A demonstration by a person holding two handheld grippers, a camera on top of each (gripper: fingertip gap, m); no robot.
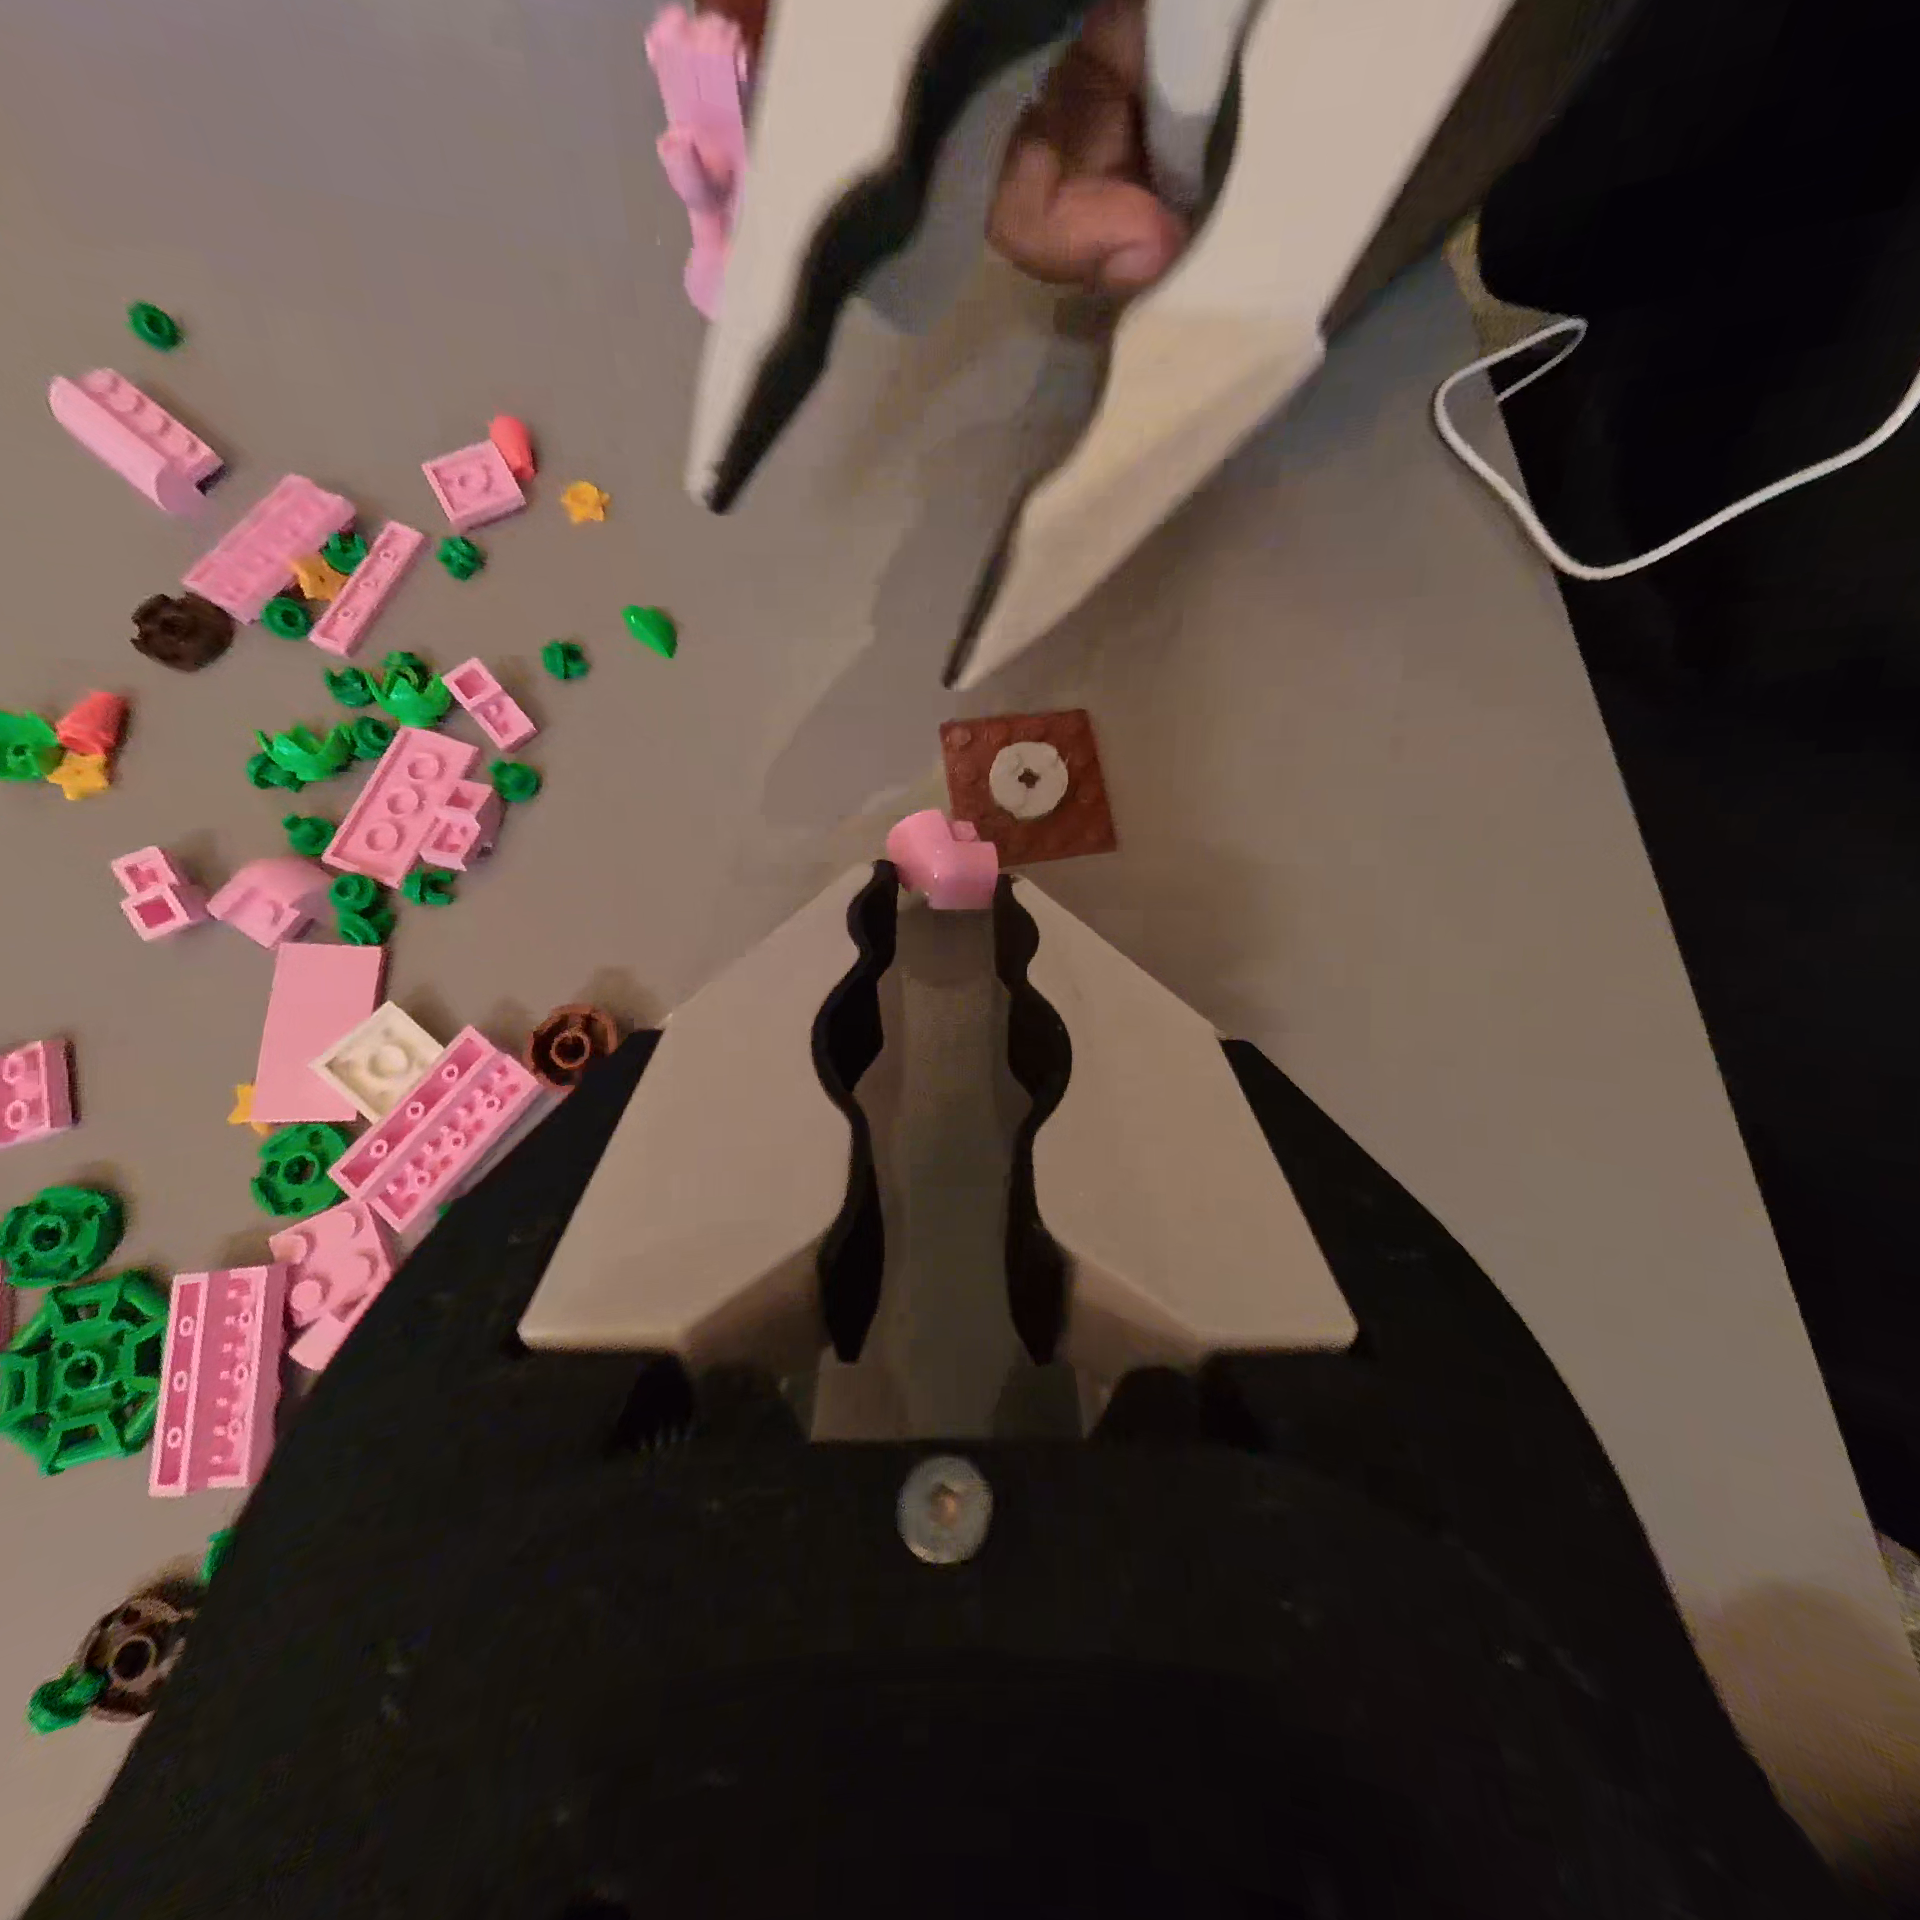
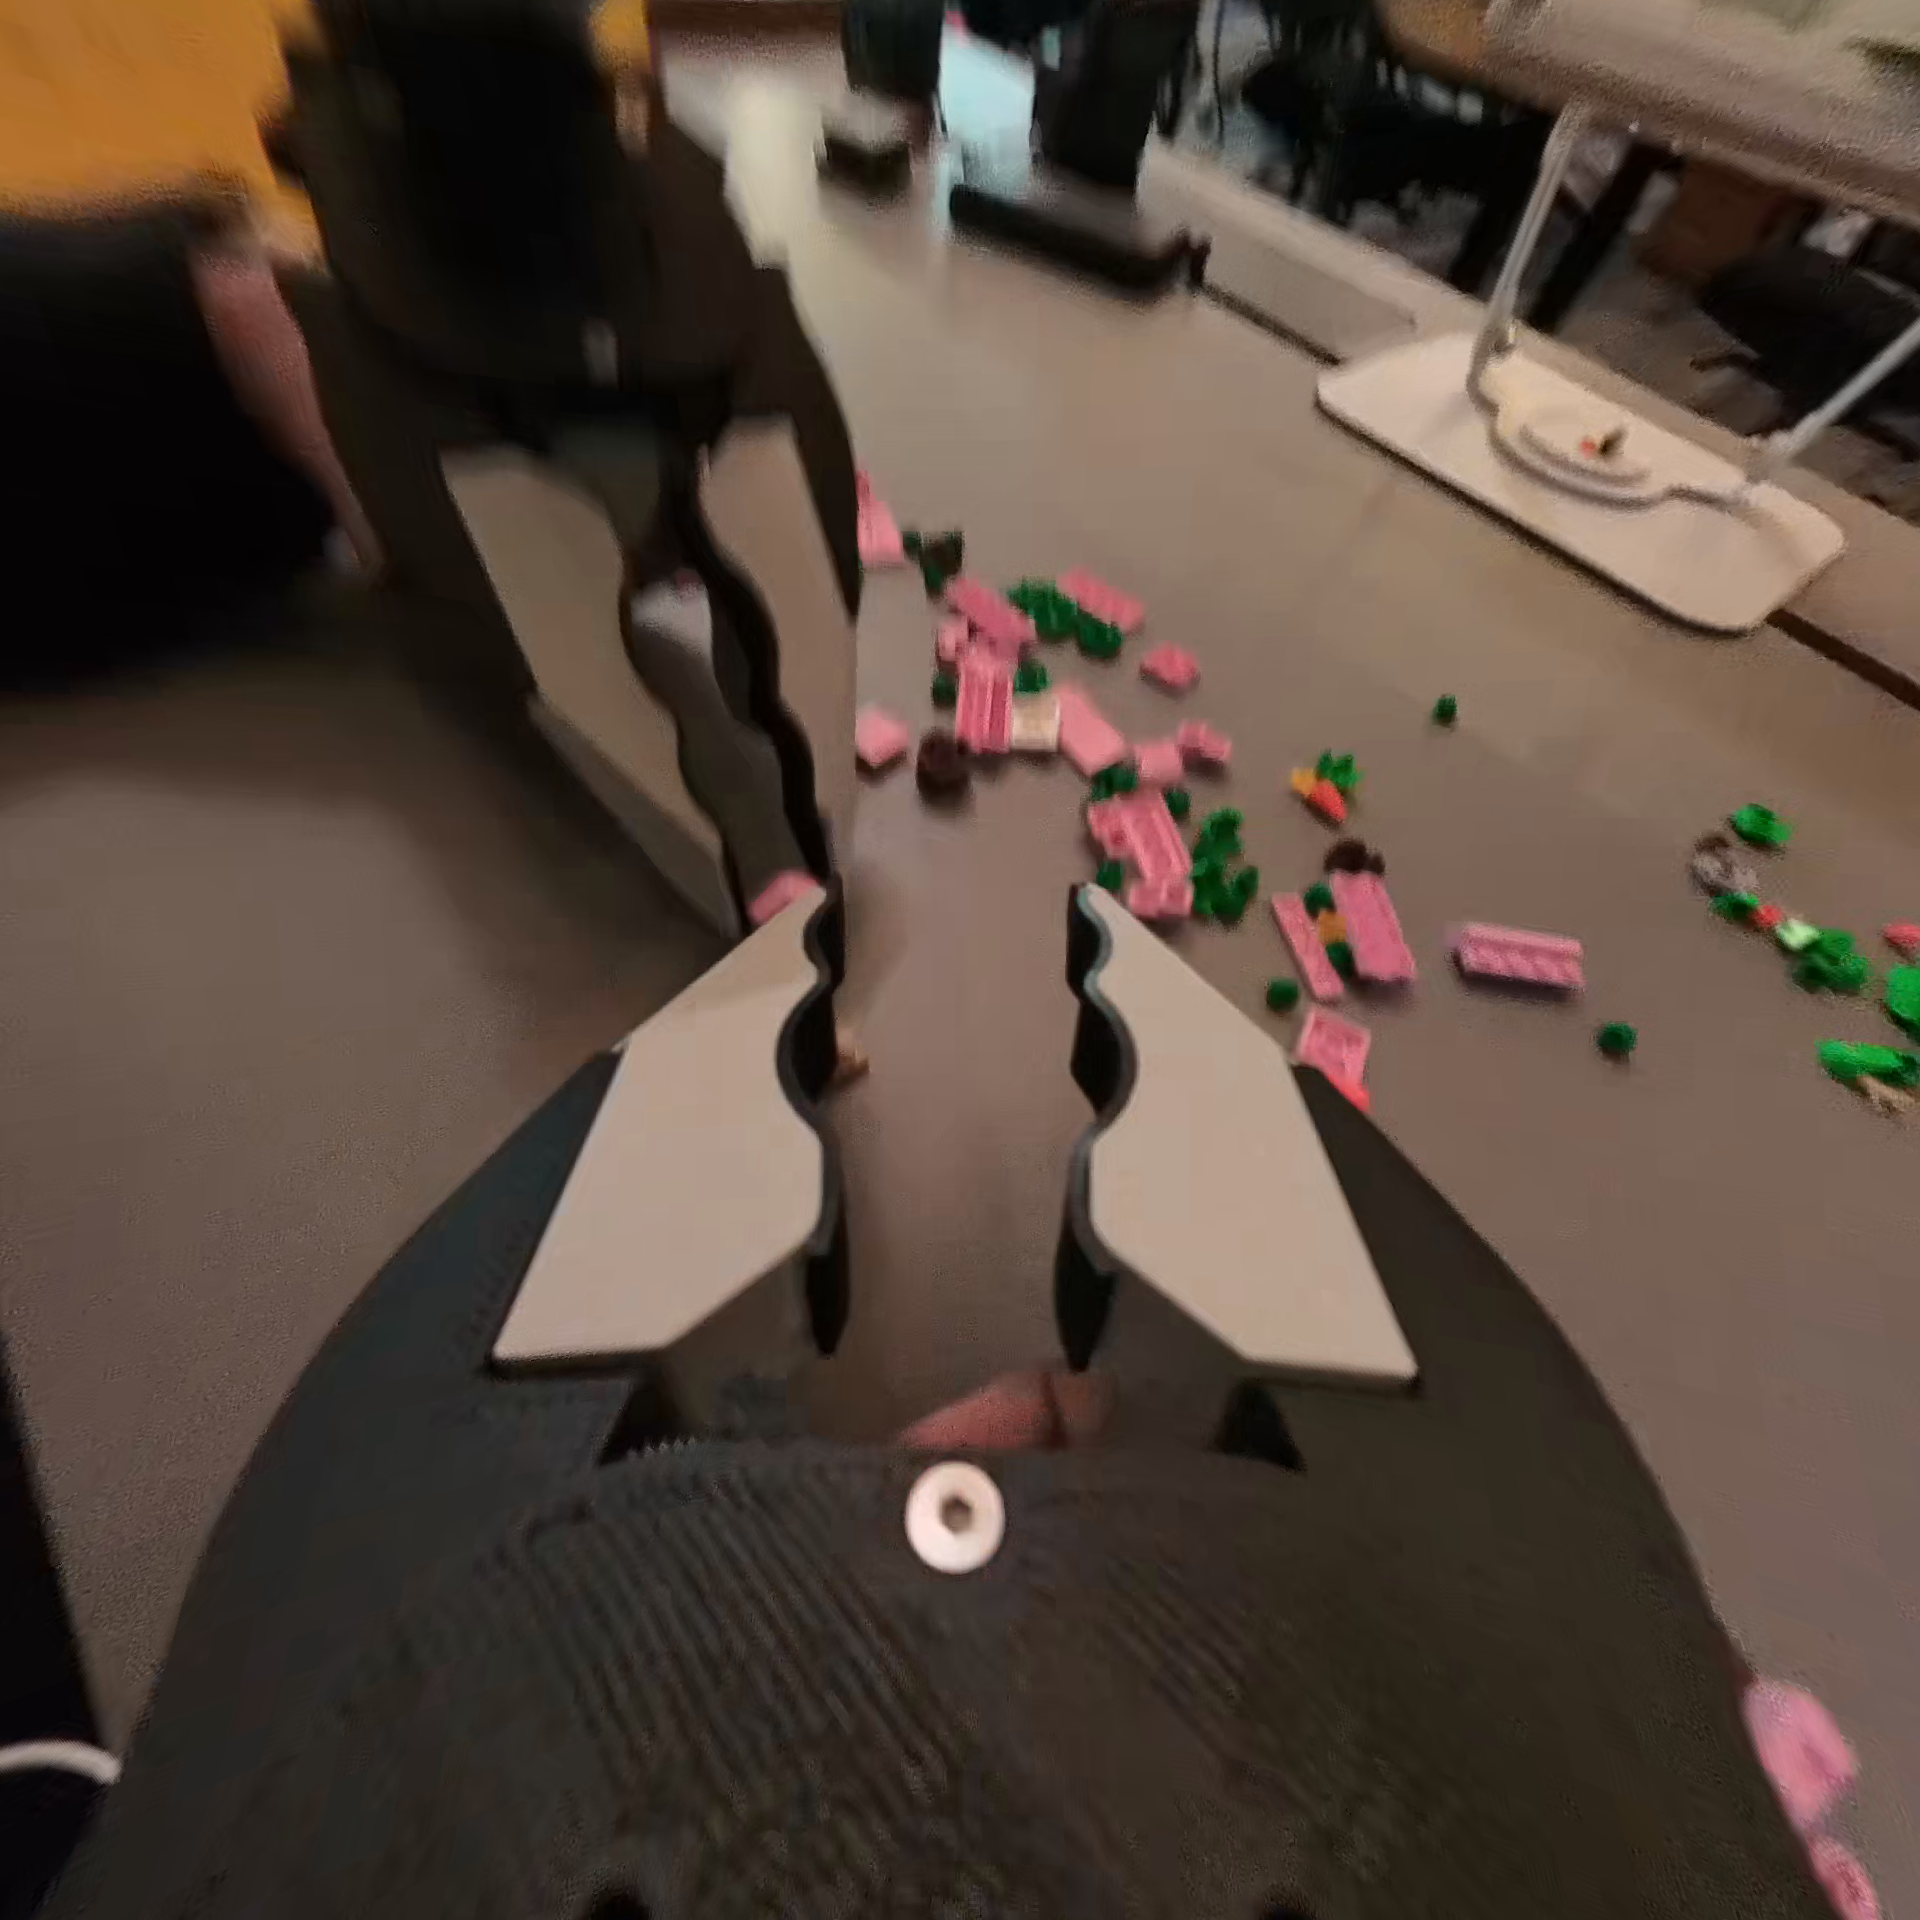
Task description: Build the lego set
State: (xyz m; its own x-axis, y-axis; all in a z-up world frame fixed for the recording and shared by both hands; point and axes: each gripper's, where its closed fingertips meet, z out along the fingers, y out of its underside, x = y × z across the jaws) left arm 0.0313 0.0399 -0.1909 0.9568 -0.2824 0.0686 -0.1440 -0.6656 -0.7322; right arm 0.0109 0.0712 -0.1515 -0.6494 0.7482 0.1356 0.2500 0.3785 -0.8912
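My left gripper is shut on a small pink curved piece and holds it at the near corner of a brown square plate. The plate lies flat on the grey table and carries a white round piece. My right gripper hovers open and empty just beyond the plate. In the right wrist view the right gripper is open, and the left gripper reaches in from the upper left with the pink piece at its tip. The brown plate barely shows there.
Loose pink bricks and green leaf pieces are scattered on the table to the left, and they also show in the right wrist view. A pink assembly lies beyond. The table edge runs on the right, with dark cloth and a white cable. A white stand base stands farther off. One gripper's finger ends stand about 6 cm off the other's.
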